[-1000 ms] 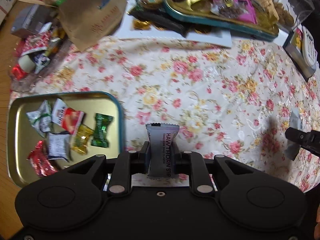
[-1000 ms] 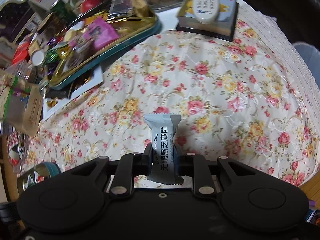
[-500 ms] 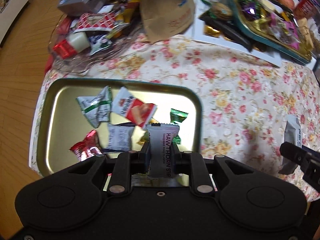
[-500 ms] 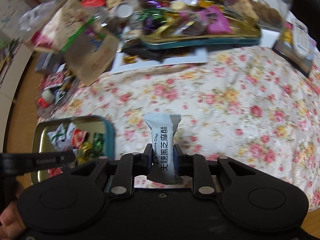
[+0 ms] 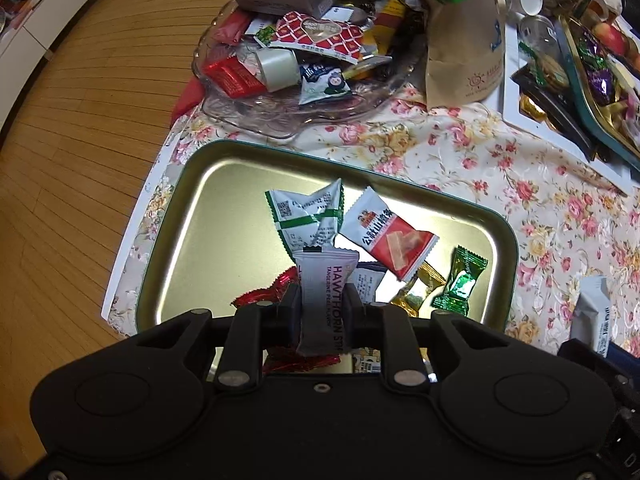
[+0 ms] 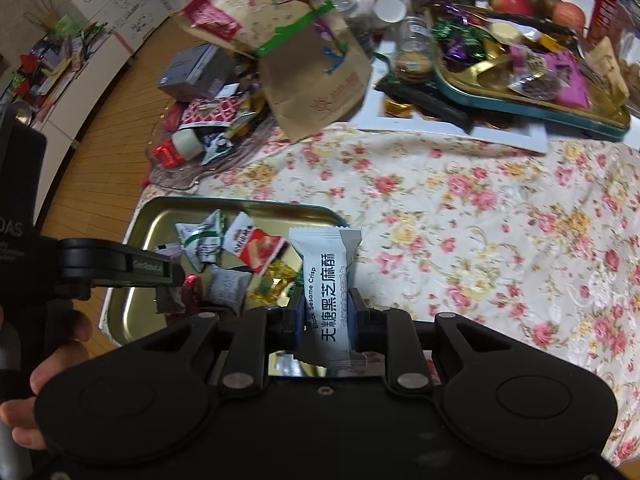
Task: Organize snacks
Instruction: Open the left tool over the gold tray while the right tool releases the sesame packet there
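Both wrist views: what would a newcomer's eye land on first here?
The grey hawthorn strip packet standing between the left gripper fingers over the gold tin tray of wrapped candies. Beside it, the right gripper clamps a white sesame crisp packet above the floral tablecloth.

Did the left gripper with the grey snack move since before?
Yes. The left gripper, jaws just easing open around the hawthorn snack, has travelled from above the flowery cloth to above the gold tray.
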The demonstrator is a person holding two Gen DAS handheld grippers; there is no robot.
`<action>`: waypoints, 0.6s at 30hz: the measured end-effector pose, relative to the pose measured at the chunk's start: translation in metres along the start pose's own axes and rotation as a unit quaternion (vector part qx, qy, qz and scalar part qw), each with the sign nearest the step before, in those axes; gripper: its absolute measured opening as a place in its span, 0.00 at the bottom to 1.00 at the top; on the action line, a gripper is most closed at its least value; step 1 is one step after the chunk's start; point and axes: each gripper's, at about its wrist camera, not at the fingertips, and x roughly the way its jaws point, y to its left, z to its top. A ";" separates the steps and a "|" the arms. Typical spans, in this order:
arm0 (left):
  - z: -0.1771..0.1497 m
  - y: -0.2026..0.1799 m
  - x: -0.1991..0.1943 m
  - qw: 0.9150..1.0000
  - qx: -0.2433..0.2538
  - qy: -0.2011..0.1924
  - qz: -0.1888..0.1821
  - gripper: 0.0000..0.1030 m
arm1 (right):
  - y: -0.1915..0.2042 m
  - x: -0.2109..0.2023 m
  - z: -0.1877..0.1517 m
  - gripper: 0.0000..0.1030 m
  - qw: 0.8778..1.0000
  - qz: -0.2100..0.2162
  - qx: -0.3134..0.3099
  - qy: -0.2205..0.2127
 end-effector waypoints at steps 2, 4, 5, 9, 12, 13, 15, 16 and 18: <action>0.002 0.006 -0.005 1.000 -0.010 -0.011 -0.010 0.30 | 0.008 0.001 0.001 0.22 1.000 0.005 -0.005 -0.002; 0.005 0.013 -0.010 0.999 -0.022 -0.022 -0.014 0.32 | 0.013 0.002 0.002 0.22 1.000 0.008 -0.009 -0.004; 0.005 0.016 -0.013 0.999 -0.028 -0.027 -0.016 0.32 | 0.015 0.002 0.003 0.22 1.000 0.008 -0.012 -0.006; 0.009 0.024 -0.014 0.999 -0.045 -0.028 -0.013 0.32 | 0.021 0.004 0.005 0.22 1.000 0.009 -0.015 -0.008; 0.008 0.025 -0.009 0.999 -0.046 -0.017 -0.007 0.32 | 0.024 0.007 0.005 0.22 1.000 0.010 -0.015 -0.005; 0.007 0.024 -0.007 0.999 -0.045 -0.012 -0.006 0.32 | 0.026 0.008 0.005 0.22 1.000 0.010 -0.016 -0.004; 0.006 0.024 -0.004 0.999 -0.045 -0.004 -0.005 0.32 | 0.029 0.010 0.005 0.22 1.000 0.012 -0.019 -0.005; 0.006 0.024 -0.003 0.999 -0.046 -0.001 -0.005 0.32 | 0.031 0.010 0.005 0.22 1.000 0.013 -0.021 -0.006; 0.004 0.025 -0.003 0.999 -0.049 0.001 -0.008 0.32 | 0.036 0.011 0.006 0.22 0.999 0.016 -0.027 -0.008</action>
